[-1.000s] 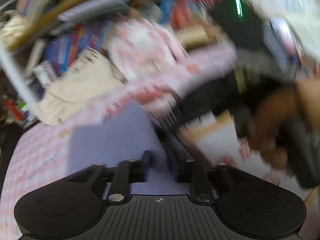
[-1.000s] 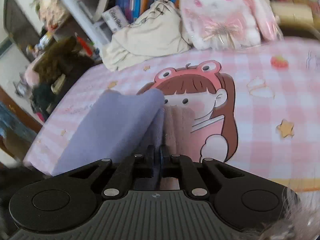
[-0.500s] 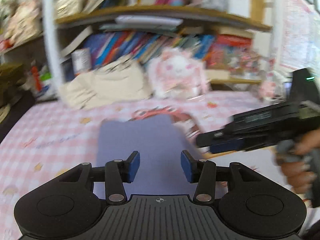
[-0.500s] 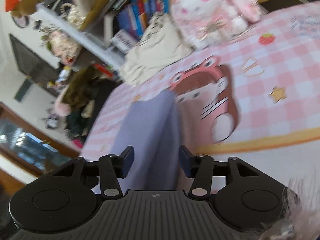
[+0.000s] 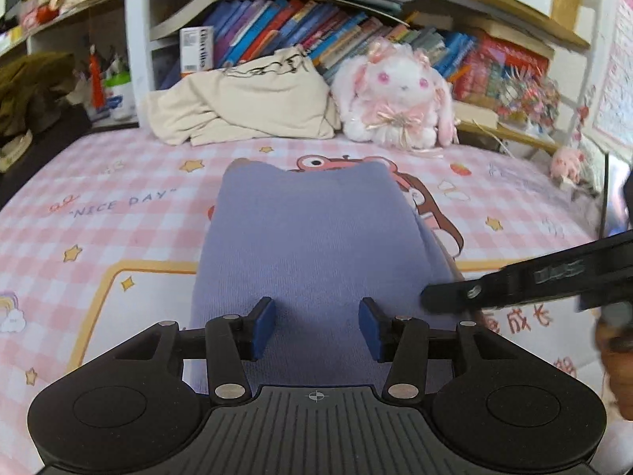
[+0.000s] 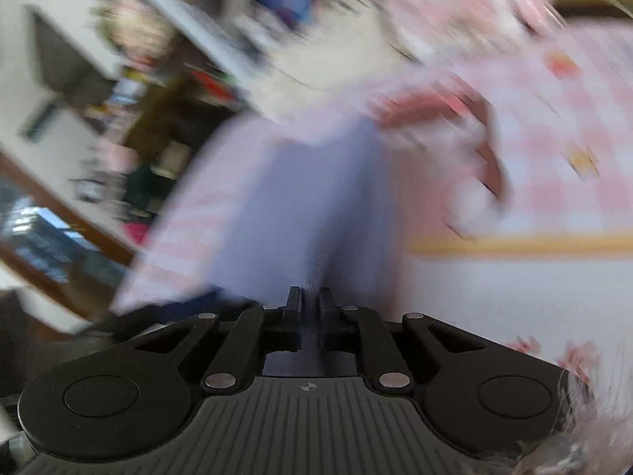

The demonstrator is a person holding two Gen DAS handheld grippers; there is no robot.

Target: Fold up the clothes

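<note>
A folded lavender garment (image 5: 312, 233) lies flat on the pink checked bed sheet (image 5: 118, 213), its long side running away from me. My left gripper (image 5: 316, 326) hovers over its near end, open, its blue pads (image 5: 263, 326) apart with nothing between them. The right gripper reaches in from the right in the left wrist view, its tip at the garment's right edge. In the blurred right wrist view the right gripper (image 6: 309, 297) is shut on a ridge of the lavender garment (image 6: 300, 198).
At the far side of the bed lie a cream cloth bundle (image 5: 245, 107) and a white-and-pink plush rabbit (image 5: 395, 91), against a bookshelf (image 5: 316, 31). Dark clothing (image 5: 31, 87) is piled at the left. A hand (image 5: 617, 340) holds the right gripper.
The right gripper, open half a second ago, has shut on the garment's right edge and is moving fast. The left gripper stays open and its view has steadied over the garment.
</note>
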